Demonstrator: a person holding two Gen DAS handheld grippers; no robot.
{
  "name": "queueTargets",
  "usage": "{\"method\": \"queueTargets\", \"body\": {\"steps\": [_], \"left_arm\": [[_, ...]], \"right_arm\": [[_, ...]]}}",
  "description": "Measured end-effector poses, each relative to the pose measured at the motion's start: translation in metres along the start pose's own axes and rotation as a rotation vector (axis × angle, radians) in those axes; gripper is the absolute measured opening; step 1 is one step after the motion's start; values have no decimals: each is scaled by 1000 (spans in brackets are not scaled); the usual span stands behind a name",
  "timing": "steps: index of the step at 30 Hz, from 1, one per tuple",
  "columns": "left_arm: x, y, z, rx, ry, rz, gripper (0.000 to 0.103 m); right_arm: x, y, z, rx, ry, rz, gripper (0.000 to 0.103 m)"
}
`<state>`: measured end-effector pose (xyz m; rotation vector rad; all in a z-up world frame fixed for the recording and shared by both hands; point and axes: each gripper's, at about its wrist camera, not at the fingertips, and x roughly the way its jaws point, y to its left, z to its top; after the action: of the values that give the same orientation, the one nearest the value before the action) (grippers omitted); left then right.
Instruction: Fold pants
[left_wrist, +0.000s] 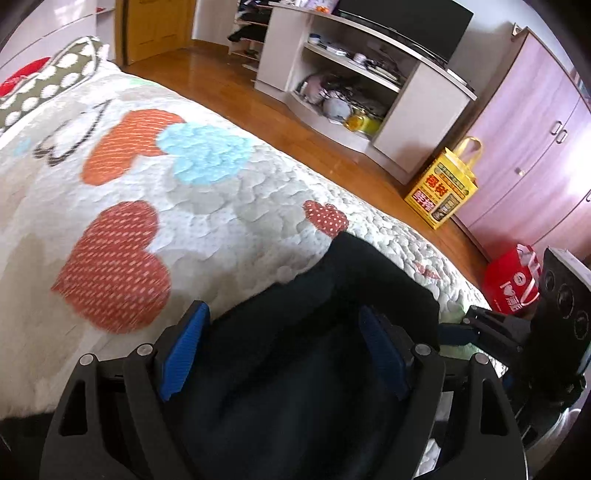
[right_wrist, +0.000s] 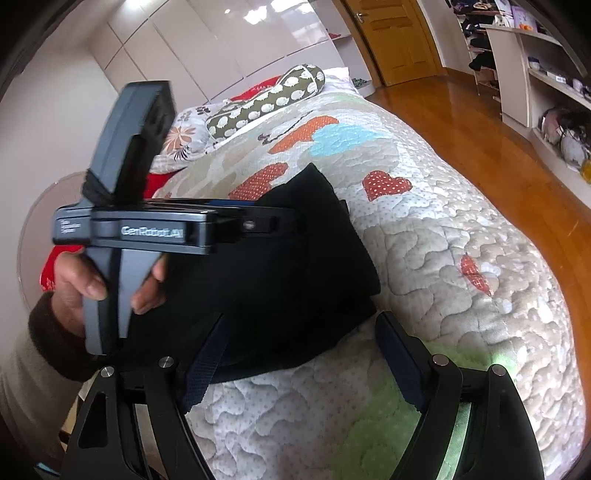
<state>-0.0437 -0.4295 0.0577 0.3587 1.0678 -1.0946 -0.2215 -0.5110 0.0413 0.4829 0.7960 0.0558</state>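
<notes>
White lettering "GenRobot.AI" is legible on the side of the left tongs' body (right_wrist: 151, 230). Small print beside it is too blurred to read. The yellow bag (left_wrist: 445, 192) carries red Chinese characters, illegible. The red bag (left_wrist: 513, 277) bears white lettering, illegible.

Your pants (right_wrist: 295, 266) are black, of thick soft cloth, already folded into a compact, roughly rectangular bundle with layered edges showing at one end. They lie flat on the quilted bed (right_wrist: 443, 236) cover with its heart pattern, near the bed's foot edge, slightly rumpled on top.
</notes>
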Motion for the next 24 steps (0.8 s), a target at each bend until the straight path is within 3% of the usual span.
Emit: {"method": "queueTargets", "body": {"steps": [15,16,18,19,21,24], "left_arm": [[19,-14,10,93,-6,-59,83],[19,-14,10,93,-7,-61,83],[20,-14,12,90,-7,-67,83],[21,-14,12,89,-8,-69,83],[22,-15,11,91,-15,-67,82],[21,-14,11,84,-25,-69,67]], "right_arm": [[2,-3,0,77,-82,22,84],[3,-3,0,66,-77,17,79],[8,-2,0,32,-61,-40,57],[9,-4,1,28,-57,-36,38],[9,-6,0,32,-53,-8,30],[3,-2,2,21,-67,24,20]]}}
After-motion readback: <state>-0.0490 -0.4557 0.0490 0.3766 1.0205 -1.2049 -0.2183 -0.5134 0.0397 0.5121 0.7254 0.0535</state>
